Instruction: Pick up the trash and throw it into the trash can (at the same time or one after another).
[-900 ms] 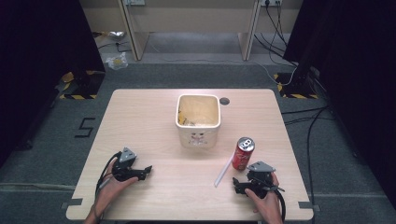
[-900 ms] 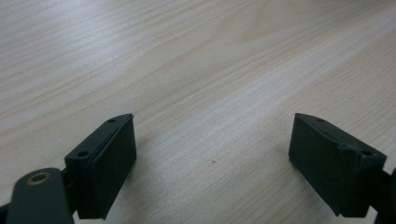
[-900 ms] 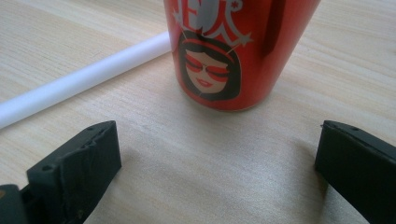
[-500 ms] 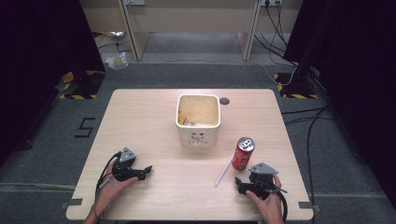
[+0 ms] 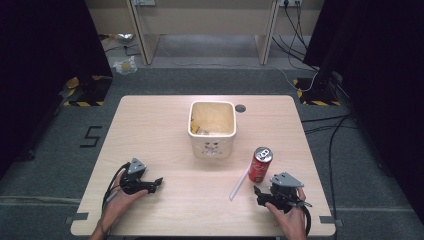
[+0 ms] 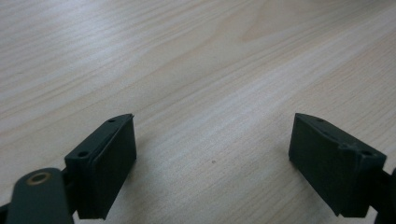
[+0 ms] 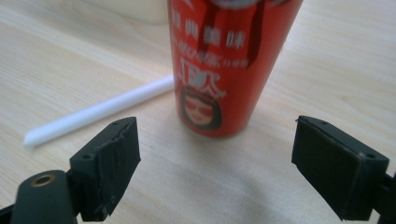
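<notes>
Right gripper (image 7: 212, 172) near the table's (image 5: 150, 130) front right corner, jaws released wide, lined up on the upright red can (image 7: 229, 60) just ahead, probably for a side grasp. White straw (image 7: 98, 112) lying beside. Left gripper (image 6: 212, 168) released over bare wood.

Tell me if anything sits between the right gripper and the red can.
Nothing visible does. The right gripper has its jaws open and apart from the red can, which stands upright just ahead of them on bare table. The white straw lies off to the side, beside the can.
</notes>
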`<state>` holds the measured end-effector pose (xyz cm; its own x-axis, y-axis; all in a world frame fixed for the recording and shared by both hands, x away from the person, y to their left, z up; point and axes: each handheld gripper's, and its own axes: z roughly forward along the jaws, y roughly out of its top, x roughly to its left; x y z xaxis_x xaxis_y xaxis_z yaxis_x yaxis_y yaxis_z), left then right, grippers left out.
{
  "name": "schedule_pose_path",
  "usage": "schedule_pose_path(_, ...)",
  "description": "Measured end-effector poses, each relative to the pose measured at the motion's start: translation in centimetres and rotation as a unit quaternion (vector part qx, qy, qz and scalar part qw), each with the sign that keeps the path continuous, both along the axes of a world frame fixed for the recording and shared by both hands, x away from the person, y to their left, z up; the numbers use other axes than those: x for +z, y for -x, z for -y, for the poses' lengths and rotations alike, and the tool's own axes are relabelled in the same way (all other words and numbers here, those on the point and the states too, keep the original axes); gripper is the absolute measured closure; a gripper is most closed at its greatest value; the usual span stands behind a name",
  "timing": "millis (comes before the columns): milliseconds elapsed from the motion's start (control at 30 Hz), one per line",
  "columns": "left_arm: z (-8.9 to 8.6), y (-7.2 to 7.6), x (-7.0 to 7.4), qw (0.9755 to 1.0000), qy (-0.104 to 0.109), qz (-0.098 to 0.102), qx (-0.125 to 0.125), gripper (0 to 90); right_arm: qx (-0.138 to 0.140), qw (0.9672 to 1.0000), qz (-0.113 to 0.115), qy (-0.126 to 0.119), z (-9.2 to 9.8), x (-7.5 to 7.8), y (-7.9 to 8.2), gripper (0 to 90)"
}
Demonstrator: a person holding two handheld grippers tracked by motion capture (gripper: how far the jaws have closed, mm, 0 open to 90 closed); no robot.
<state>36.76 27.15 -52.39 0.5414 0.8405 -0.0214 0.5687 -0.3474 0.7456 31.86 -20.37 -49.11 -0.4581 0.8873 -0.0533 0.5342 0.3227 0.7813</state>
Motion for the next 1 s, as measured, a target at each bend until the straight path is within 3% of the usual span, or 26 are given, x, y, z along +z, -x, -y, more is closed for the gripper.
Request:
schedule_pose_path(300,0.0,0.0,0.0,1.0000,0.000,0.000,0.000,14.1,0.000,0.9990,0.038,-0.021,0.1,1.7,-0.6,15.3)
schedule_pose_path(1000,0.0,0.0,0.0,1.0000,0.000,0.000,0.000,14.1,0.005,0.9986,0.038,-0.036,-0.6,1.0,-2.9,20.2)
